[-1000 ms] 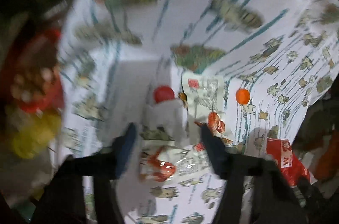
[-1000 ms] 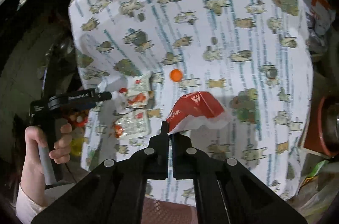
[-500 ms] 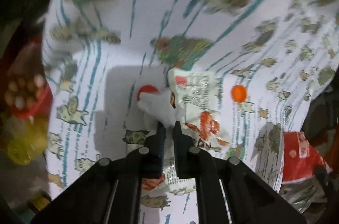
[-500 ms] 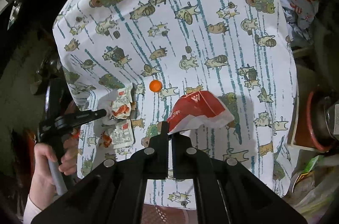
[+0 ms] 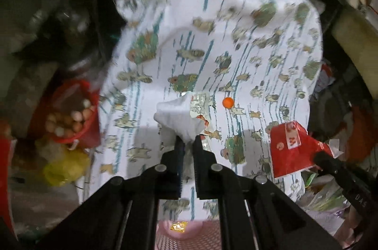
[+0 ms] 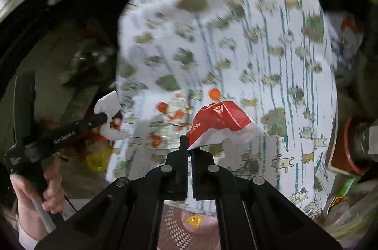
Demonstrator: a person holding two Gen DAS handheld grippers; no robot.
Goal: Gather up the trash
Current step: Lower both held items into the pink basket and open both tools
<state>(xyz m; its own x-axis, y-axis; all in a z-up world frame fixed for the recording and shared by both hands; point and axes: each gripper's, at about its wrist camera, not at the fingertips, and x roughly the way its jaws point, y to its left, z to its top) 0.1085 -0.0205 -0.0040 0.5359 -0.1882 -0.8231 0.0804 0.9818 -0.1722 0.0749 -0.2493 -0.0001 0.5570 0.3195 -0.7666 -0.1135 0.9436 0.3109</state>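
Observation:
My left gripper (image 5: pixel 187 143) is shut on a crumpled white tissue (image 5: pixel 177 117) and holds it above the patterned tablecloth (image 5: pixel 248 56). It also shows in the right wrist view (image 6: pixel 107 117) with the tissue (image 6: pixel 107 105). My right gripper (image 6: pixel 189 148) is shut on a red and white wrapper (image 6: pixel 219 122), lifted off the cloth; the wrapper also shows in the left wrist view (image 5: pixel 293 148). An orange cap (image 5: pixel 228 102) and sauce packets (image 6: pixel 174 115) lie on the cloth. A red cap (image 6: pixel 162 107) lies by the packets.
A pink perforated basket (image 6: pixel 179 221) with a yellow scrap (image 6: pixel 194 221) sits below both grippers. A red bag of round items (image 5: pixel 73 112) and a yellow bag (image 5: pixel 63 169) lie left of the table. A red-rimmed pot (image 6: pixel 349 146) stands at the right.
My left gripper closed on the white tissue and lifted it up and back from the packets. My right gripper pulled back with the red wrapper. The red cap is uncovered.

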